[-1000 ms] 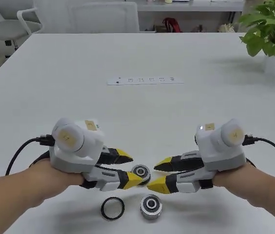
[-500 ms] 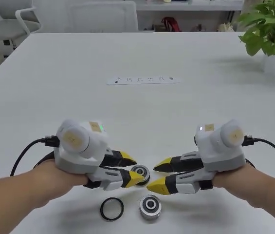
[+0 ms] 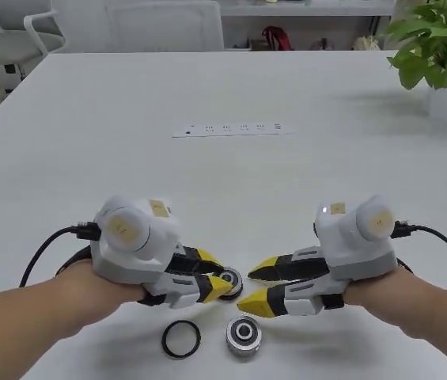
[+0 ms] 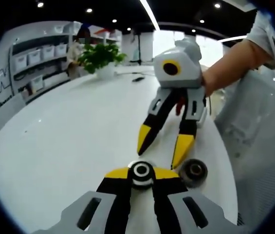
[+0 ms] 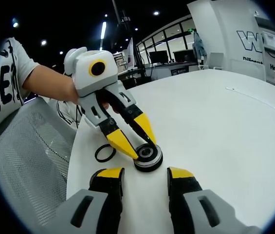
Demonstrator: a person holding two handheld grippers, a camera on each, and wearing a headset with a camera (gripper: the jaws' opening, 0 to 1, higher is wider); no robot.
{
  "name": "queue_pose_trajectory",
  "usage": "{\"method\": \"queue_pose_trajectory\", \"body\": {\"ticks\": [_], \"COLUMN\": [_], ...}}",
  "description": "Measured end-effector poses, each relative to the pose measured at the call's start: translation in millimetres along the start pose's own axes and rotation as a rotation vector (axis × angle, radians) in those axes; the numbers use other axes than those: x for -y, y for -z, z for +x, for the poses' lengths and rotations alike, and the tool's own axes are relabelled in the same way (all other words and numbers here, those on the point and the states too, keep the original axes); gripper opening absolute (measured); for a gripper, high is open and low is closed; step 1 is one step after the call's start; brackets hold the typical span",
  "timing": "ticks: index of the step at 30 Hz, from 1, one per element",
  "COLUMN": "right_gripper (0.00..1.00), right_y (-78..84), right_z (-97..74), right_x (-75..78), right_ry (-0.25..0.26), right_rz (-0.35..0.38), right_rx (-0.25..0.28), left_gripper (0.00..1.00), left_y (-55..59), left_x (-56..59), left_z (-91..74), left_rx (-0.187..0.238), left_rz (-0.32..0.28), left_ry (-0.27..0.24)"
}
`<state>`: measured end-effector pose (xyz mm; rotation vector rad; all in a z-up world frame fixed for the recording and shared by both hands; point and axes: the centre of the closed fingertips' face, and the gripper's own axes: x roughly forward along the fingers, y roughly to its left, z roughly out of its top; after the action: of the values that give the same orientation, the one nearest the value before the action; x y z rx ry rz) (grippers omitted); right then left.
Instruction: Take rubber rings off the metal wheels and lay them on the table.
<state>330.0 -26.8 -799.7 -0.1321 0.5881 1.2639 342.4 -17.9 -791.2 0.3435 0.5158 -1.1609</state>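
A metal wheel [image 3: 232, 279] with a black rubber ring on it lies near the table's front edge. My left gripper [image 3: 221, 277] is shut on it, and the wheel [image 4: 141, 170] sits between its yellow tips. Facing it from the right, my right gripper [image 3: 248, 286] stands open and holds nothing. In the right gripper view the left gripper [image 5: 144, 148] pinches the wheel [image 5: 148, 158] just beyond my own open tips. A second wheel [image 3: 244, 336] and a loose black rubber ring [image 3: 180, 339] lie flat on the table nearer to me.
The white table [image 3: 231, 190] stretches far ahead, with a white power strip [image 3: 227, 129] at its middle. A potted plant [image 3: 437, 43] stands at the back right. Cables trail from both grippers. Chairs stand beyond the far edge.
The left gripper's jaws have narrowed and shut on the wheel, and the gripper has shifted slightly right. The right gripper has stayed put and open.
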Motion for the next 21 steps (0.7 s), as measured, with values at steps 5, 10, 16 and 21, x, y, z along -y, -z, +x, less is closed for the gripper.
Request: {"method": "queue_pose_trajectory", "body": {"ticks": [5, 10, 16, 21], "right_gripper": [0.33, 0.33, 0.33, 0.33], "right_y": [-2.6, -2.9, -5.2, -5.6], "right_z": [0.4, 2.3, 5.9, 9.3], "right_x": [0.4, 0.1, 0.7, 1.0], "right_ry": [0.004, 0.005, 0.014, 0.029], "right_rz": [0.000, -0.004, -0.002, -0.008], "right_rx": [0.008, 0.008, 0.017, 0.019], "left_gripper": [0.15, 0.14, 0.14, 0.14], "left_y": [0.7, 0.7, 1.0, 0.7], "left_x": [1.4, 0.0, -0.1, -0.3], "left_z": [0.0, 0.5, 1.0, 0.9], "left_rx": [0.001, 0.006, 0.008, 0.011], "left_rz": [-0.001, -0.010, -0.011, -0.017], "left_ry": [0.004, -0.004, -0.007, -0.012]}}
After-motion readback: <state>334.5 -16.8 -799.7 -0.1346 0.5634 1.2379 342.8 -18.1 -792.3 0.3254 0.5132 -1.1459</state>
